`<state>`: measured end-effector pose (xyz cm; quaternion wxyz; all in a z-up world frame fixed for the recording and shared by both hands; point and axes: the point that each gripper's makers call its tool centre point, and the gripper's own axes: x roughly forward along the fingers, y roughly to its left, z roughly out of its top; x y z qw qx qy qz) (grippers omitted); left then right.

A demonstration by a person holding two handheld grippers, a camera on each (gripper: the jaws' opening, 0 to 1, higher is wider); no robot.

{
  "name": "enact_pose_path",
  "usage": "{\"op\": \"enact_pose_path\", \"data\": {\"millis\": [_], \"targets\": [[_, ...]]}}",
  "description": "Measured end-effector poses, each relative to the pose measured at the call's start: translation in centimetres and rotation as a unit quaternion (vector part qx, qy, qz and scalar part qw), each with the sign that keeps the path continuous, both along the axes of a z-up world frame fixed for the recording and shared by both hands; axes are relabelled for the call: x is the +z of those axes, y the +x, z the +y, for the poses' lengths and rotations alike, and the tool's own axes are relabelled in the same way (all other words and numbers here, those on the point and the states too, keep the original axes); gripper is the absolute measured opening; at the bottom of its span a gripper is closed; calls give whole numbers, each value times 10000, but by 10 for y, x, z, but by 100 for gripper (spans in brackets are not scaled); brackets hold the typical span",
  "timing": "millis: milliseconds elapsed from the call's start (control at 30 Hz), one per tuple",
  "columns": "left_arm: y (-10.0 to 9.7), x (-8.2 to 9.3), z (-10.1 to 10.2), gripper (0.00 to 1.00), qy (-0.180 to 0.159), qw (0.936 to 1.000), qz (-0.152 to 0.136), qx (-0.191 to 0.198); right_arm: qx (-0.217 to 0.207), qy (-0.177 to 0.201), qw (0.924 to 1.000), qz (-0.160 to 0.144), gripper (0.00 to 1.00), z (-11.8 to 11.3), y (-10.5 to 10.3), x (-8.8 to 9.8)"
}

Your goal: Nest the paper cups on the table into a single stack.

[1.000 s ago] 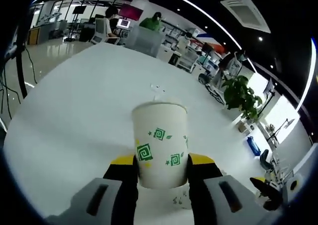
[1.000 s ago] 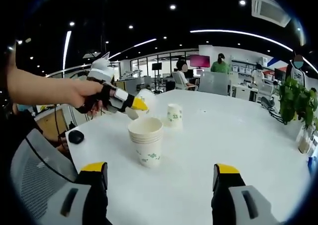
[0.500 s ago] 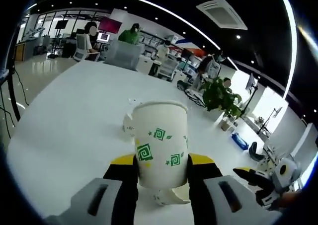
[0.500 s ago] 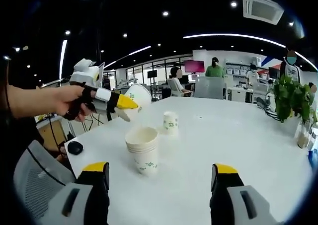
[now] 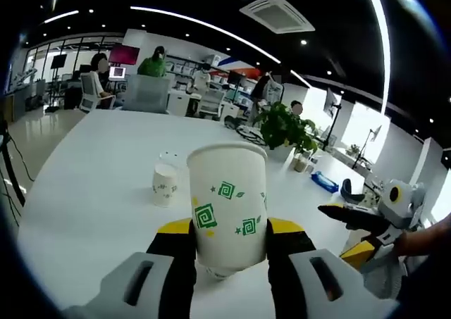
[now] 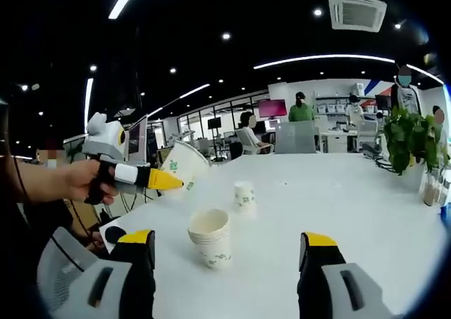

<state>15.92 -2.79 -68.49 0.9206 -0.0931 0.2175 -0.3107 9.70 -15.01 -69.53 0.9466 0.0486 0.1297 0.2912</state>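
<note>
Cup [image 5: 227, 206] clamped in left gripper [image 5: 229, 238], now lifted off table [image 6: 366, 213], away from stack [image 6: 211, 238]; right gripper [image 6: 225, 252] jaws apart, empty; nesting pending.

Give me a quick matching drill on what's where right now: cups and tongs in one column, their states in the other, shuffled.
Things:
1. held cup
2. cup stack
3. lone cup
4. right tongs

States:
A. open, holding nothing
B. standing alone on the table, beyond the stack
C. several nested, upright on the table
D. clamped in the left tongs, off the table

Pairs: 1-D, 2-C, 3-B, 4-A
</note>
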Motion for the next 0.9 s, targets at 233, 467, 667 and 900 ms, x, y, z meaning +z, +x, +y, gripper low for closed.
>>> {"op": "enact_pose_path", "data": {"millis": [233,467,667,900], "targets": [[-16,-3,-12,38,174,9992,-91,-350,160,744,9969,203,84,17,5,25],[-33,4,-22,38,122,9972,-311,-675,415,1534,9858,549,78,33,9,44],[-50,11,-34,38,15,9934,-522,-1025,524,1909,9779,667,74,40,13,55],[-62,24,-48,38,-182,9878,-824,-1308,748,2344,9654,862,69,52,9,62]]}}
